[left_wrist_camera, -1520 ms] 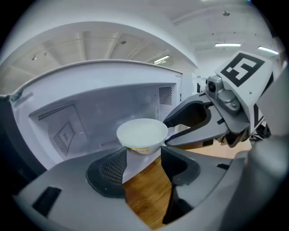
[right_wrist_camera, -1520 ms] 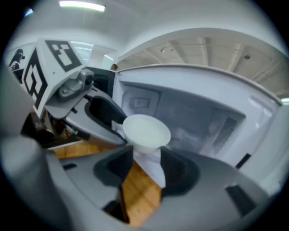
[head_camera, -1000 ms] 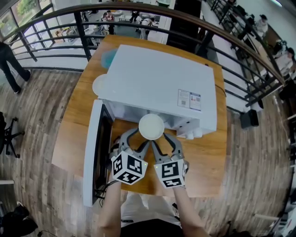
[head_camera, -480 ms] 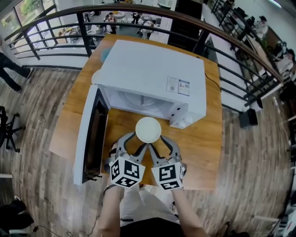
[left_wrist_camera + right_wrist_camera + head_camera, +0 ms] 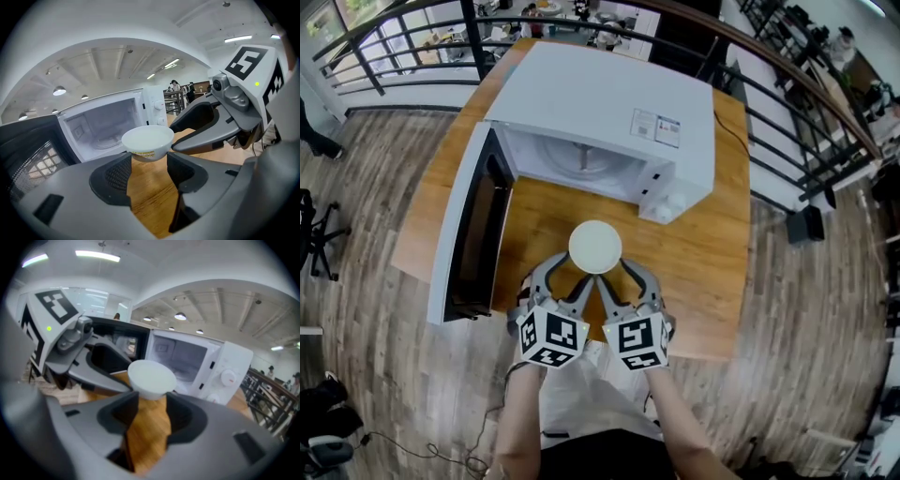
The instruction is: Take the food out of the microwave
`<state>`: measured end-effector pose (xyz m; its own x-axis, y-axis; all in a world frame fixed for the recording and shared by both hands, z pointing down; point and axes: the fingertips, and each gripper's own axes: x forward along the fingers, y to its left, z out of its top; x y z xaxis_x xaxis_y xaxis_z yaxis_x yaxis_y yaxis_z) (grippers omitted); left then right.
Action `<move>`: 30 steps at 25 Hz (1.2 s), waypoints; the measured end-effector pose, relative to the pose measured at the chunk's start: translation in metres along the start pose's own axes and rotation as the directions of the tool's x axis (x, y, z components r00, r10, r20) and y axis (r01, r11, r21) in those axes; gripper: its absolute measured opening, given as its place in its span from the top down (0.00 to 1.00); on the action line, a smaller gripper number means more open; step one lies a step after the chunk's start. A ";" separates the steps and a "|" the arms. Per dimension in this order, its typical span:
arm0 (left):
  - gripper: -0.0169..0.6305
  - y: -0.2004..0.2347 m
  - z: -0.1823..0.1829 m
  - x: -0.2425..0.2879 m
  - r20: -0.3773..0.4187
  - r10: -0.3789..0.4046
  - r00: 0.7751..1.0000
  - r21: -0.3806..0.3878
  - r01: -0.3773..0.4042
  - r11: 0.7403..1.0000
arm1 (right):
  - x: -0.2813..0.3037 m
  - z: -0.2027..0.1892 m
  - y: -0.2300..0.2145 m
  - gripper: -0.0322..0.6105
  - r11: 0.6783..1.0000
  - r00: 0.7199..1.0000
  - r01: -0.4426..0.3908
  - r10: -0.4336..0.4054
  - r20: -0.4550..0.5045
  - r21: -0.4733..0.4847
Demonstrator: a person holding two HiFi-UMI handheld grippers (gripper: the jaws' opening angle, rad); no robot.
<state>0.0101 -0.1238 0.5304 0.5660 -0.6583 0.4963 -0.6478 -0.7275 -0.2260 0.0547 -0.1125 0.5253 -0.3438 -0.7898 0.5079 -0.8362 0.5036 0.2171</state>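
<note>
A wooden table (image 5: 712, 234) on a plank-floored gallery, ringed by a dark railing (image 5: 787, 89) from 10 to 2 o'clock, carries a white microwave (image 5: 600, 103). Its door (image 5: 464, 234) hangs wide open toward 9 o'clock, baring the pale cavity and the turntable (image 5: 581, 159) inside. Two knobs (image 5: 667, 204) sit at the oven's front corner, at about 3 o'clock of the opening.

The bowl (image 5: 595, 247) (white, with a yellow label low on its wall) is outside the oven. It is at 6 o'clock of the opening and is held up over the tabletop.

A person standing at 6 o'clock carries it with both tools at once. The left gripper (image 5: 149, 158) has its jaws spread wide and clamped on the bowl's lower wall. The right gripper (image 5: 152, 401), just beside it at 3 o'clock, clasps the same bowl from the other side. What the bowl contains cannot be made out.
</note>
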 end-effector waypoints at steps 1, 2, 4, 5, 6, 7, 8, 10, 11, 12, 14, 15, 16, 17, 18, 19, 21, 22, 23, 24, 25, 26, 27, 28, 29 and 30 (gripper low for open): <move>0.57 -0.003 -0.004 0.000 -0.006 -0.001 1.000 -0.003 0.001 1.000 | 0.000 -0.005 0.002 0.63 1.000 1.000 -0.005 0.005 -0.005 0.001; 0.57 -0.006 -0.008 0.001 -0.010 -0.003 1.000 -0.007 0.003 1.000 | 0.000 -0.010 0.004 0.63 1.000 1.000 -0.008 0.008 -0.009 0.002; 0.57 -0.010 -0.016 0.004 -0.018 -0.007 1.000 -0.011 0.007 1.000 | 0.002 -0.018 0.006 0.63 1.000 1.000 -0.013 0.013 -0.017 0.004; 0.57 -0.011 -0.020 0.006 -0.022 -0.008 1.000 -0.010 0.008 1.000 | 0.004 -0.021 0.007 0.63 1.000 1.000 -0.018 0.018 -0.019 0.007; 0.57 -0.012 -0.024 0.008 -0.027 -0.007 1.000 -0.007 0.007 1.000 | 0.006 -0.023 0.008 0.63 1.000 1.000 -0.022 0.022 -0.023 0.009; 0.57 -0.013 -0.027 0.009 -0.033 -0.007 0.999 -0.004 0.006 1.000 | 0.007 -0.026 0.009 0.63 1.000 0.999 -0.025 0.026 -0.026 0.012; 0.57 -0.013 -0.030 0.010 -0.038 -0.006 0.999 -0.002 0.006 1.000 | 0.009 -0.028 0.010 0.63 0.999 0.999 -0.029 0.029 -0.031 0.015; 0.57 -0.014 -0.036 0.013 -0.047 -0.006 0.999 -0.003 0.005 1.000 | 0.012 -0.033 0.013 0.63 0.999 0.999 -0.035 0.036 -0.038 0.019; 0.57 -0.014 -0.039 0.014 -0.050 -0.006 0.999 -0.006 0.005 1.000 | 0.014 -0.035 0.014 0.63 0.999 0.998 -0.039 0.039 -0.041 0.020; 0.57 -0.014 -0.042 0.015 -0.054 -0.006 0.999 -0.009 0.006 1.000 | 0.016 -0.037 0.015 0.63 0.999 0.998 -0.043 0.044 -0.043 0.021; 0.57 -0.015 -0.048 0.019 -0.065 -0.008 0.998 -0.015 0.007 1.000 | 0.020 -0.041 0.018 0.63 0.998 0.997 -0.052 0.054 -0.053 0.023; 0.57 -0.016 -0.052 0.021 -0.072 -0.009 0.997 -0.016 0.008 1.000 | 0.023 -0.044 0.019 0.63 0.998 0.997 -0.057 0.058 -0.060 0.025; 0.57 -0.016 -0.056 0.023 -0.078 -0.010 0.997 -0.017 0.009 1.000 | 0.025 -0.047 0.020 0.63 0.998 0.996 -0.060 0.062 -0.067 0.027; 0.57 -0.017 -0.060 0.024 -0.084 -0.011 0.996 -0.018 0.010 1.000 | 0.026 -0.050 0.021 0.63 0.998 0.995 -0.063 0.065 -0.073 0.028; 0.57 -0.018 -0.063 0.026 -0.087 -0.012 0.996 -0.019 0.010 1.000 | 0.028 -0.053 0.022 0.63 0.998 0.995 -0.064 0.066 -0.078 0.029; 0.57 -0.019 -0.066 0.028 -0.088 -0.012 0.996 -0.021 0.010 1.000 | 0.030 -0.056 0.023 0.63 0.998 0.995 -0.063 0.065 -0.081 0.028; 0.57 -0.021 -0.073 0.031 -0.091 -0.011 0.996 -0.029 0.008 1.000 | 0.033 -0.061 0.025 0.63 0.997 0.994 -0.065 0.068 -0.088 0.027; 0.57 -0.022 -0.076 0.032 -0.094 -0.011 0.996 -0.033 0.008 0.999 | 0.035 -0.065 0.026 0.63 0.997 0.993 -0.068 0.070 -0.095 0.027; 0.57 -0.023 -0.079 0.033 -0.098 -0.014 0.995 -0.037 0.010 0.999 | 0.036 -0.069 0.027 0.64 0.997 0.992 -0.070 0.072 -0.102 0.027; 0.57 -0.025 -0.083 0.034 -0.102 -0.017 0.995 -0.040 0.013 0.999 | 0.037 -0.073 0.028 0.64 0.997 0.991 -0.071 0.074 -0.109 0.027; 0.57 -0.027 -0.085 0.035 -0.104 -0.020 0.994 -0.042 0.016 0.999 | 0.037 -0.075 0.029 0.64 0.997 0.991 -0.073 0.075 -0.113 0.025; 0.57 -0.028 -0.087 0.036 -0.104 -0.022 0.994 -0.044 0.018 0.999 | 0.038 -0.077 0.029 0.64 0.997 0.991 -0.072 0.074 -0.112 0.020; 0.57 -0.029 -0.089 0.036 -0.102 -0.024 0.994 -0.048 0.019 0.999 | 0.038 -0.078 0.030 0.64 0.997 0.991 -0.070 0.071 -0.109 0.015; 0.57 -0.029 -0.090 0.036 -0.100 -0.025 0.995 -0.053 0.020 0.998 | 0.039 -0.079 0.030 0.64 0.998 0.992 -0.069 0.070 -0.108 0.011; 0.57 -0.030 -0.091 0.036 -0.099 -0.028 0.995 -0.060 0.022 0.998 | 0.039 -0.081 0.030 0.64 0.998 0.992 -0.069 0.069 -0.109 0.008; 0.57 -0.032 -0.092 0.035 -0.100 -0.032 0.994 -0.067 0.026 0.997 | 0.039 -0.084 0.032 0.64 0.998 0.991 -0.070 0.070 -0.111 0.004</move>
<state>0.0035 -0.1061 0.6322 0.5329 -0.6117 0.5847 -0.6655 -0.7297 -0.1568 0.0506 -0.0983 0.6221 -0.3518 -0.7087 0.6115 -0.8118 0.5563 0.1776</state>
